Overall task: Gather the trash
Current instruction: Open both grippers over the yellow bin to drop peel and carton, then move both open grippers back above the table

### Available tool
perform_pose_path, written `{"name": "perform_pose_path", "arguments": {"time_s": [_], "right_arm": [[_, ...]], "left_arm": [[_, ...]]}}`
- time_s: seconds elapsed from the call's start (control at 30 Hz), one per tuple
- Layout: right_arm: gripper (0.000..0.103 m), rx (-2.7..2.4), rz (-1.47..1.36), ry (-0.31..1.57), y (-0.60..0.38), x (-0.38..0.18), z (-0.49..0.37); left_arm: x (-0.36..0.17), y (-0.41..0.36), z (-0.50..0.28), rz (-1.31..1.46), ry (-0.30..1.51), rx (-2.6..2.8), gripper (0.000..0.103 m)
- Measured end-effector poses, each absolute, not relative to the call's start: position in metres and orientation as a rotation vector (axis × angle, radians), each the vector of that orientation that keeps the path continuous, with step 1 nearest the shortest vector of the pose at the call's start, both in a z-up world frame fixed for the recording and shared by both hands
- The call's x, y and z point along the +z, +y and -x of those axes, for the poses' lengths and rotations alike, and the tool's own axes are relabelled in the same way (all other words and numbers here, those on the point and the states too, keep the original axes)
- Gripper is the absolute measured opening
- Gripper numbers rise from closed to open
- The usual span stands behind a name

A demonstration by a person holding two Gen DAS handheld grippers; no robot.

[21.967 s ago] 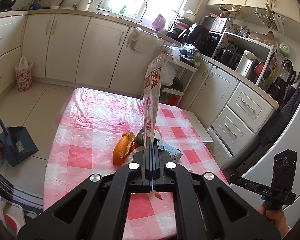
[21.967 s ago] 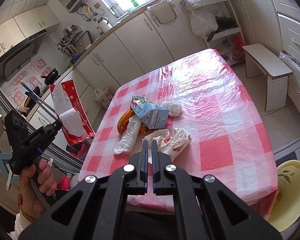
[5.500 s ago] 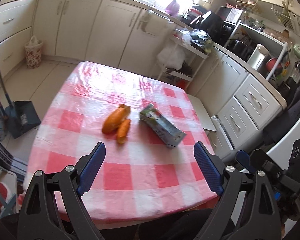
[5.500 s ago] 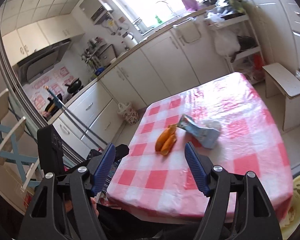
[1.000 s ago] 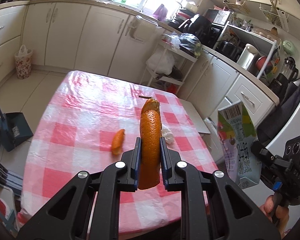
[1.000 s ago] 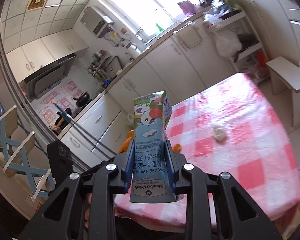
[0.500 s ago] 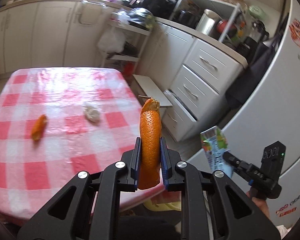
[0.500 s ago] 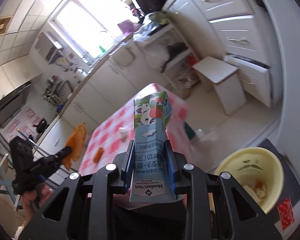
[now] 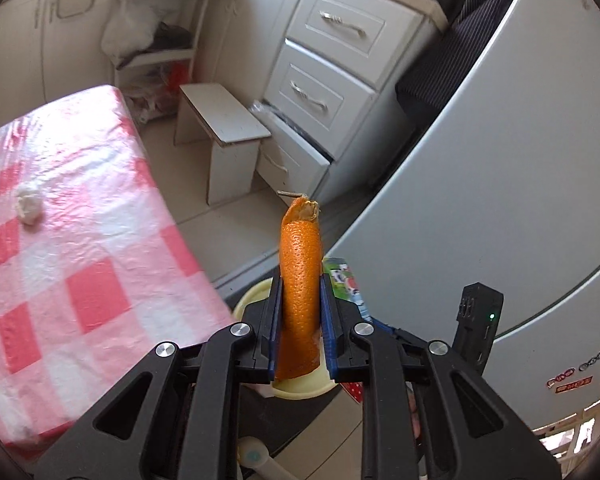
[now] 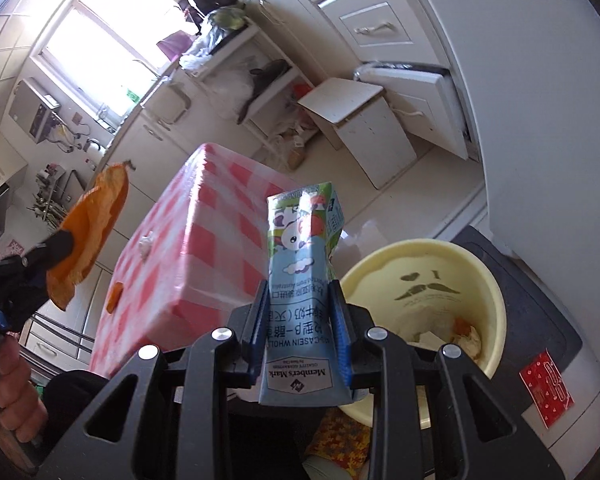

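My left gripper [image 9: 300, 284] is shut on a long orange peel [image 9: 300, 280], held upright off the table's right edge, above the yellow bin [image 9: 252, 294] on the floor. My right gripper [image 10: 300, 292] is shut on a blue milk carton [image 10: 304, 280], held just left of the yellow bin [image 10: 488, 300], which holds some trash. The left gripper and its peel [image 10: 88, 224] show at the left of the right wrist view. The carton [image 9: 346, 284] shows behind the peel in the left wrist view.
The pink checked table [image 9: 80, 220] carries a crumpled white tissue [image 9: 29, 204] and a small orange peel piece [image 10: 115, 297]. A white stool [image 9: 224, 124], white drawers [image 9: 320, 92] and a grey fridge [image 9: 500, 160] stand around the bin.
Both grippers have swung right, away from the table and down towards the yellow bin, each holding its item. The carton is lower and close beside the bin.
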State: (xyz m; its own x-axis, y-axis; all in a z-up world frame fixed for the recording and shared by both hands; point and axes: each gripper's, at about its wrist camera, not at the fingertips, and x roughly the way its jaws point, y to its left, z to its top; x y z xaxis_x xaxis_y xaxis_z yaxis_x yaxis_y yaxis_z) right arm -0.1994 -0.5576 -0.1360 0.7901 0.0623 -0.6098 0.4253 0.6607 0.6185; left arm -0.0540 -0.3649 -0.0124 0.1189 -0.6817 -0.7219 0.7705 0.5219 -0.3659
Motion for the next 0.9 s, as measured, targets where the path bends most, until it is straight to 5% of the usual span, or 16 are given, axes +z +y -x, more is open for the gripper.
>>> {"name": "perform_pose_path", "arguments": {"time_s": [0.1,0.17,0.37,0.63,0.9], "right_arm": [[0.032,-0.241,-0.852,0.674,-0.564,-0.148,0.201],[0.046,-0.266,-0.875,0.674,-0.571,-0.153,0.206],[0.056,-0.32,-0.903,0.63,-0.585,-0.143,0.226],[0.062,-0.245,-0.846,0.573,-0.564,-0.1,0.205],[0.066,-0.097,-0.735,0.558,-0.504,-0.045,0.155]], "left_arm": [[-0.031,-0.396,0.059,-0.137,1.049,-1.068,0.017],[-0.048,-0.415,0.063,-0.168,1.094,-1.066,0.018],[-0.072,-0.427,0.062,-0.216,1.118,-1.026,0.042],[-0.02,-0.371,0.047,-0.011,0.901,-0.992,0.067],[0.018,-0.268,-0.005,0.095,0.831,-0.84,0.074]]}}
